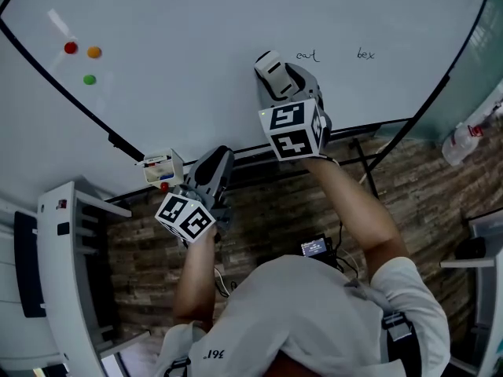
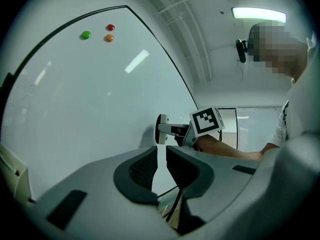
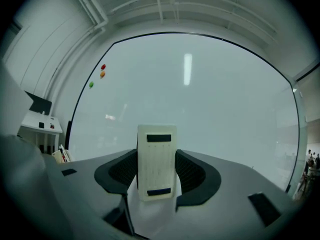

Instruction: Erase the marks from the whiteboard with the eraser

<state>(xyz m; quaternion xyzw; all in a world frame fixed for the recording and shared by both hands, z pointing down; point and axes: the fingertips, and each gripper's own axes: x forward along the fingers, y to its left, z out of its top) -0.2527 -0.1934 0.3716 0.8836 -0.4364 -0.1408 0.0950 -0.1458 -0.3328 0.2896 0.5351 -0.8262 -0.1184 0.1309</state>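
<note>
The right tool pinches the eraser face-on to the whiteboard, seemingly touching it, ready to wipe the marks just to its right. The left tool hangs lower, empty, its jaws only narrowly apart.

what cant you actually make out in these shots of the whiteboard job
Left written mark and right written mark: head view, too small to read surely; absent from both gripper views.
Whether the eraser touches the whiteboard: right gripper view, its own back hides the contact.
Small box contents: head view, small and blurred.
</note>
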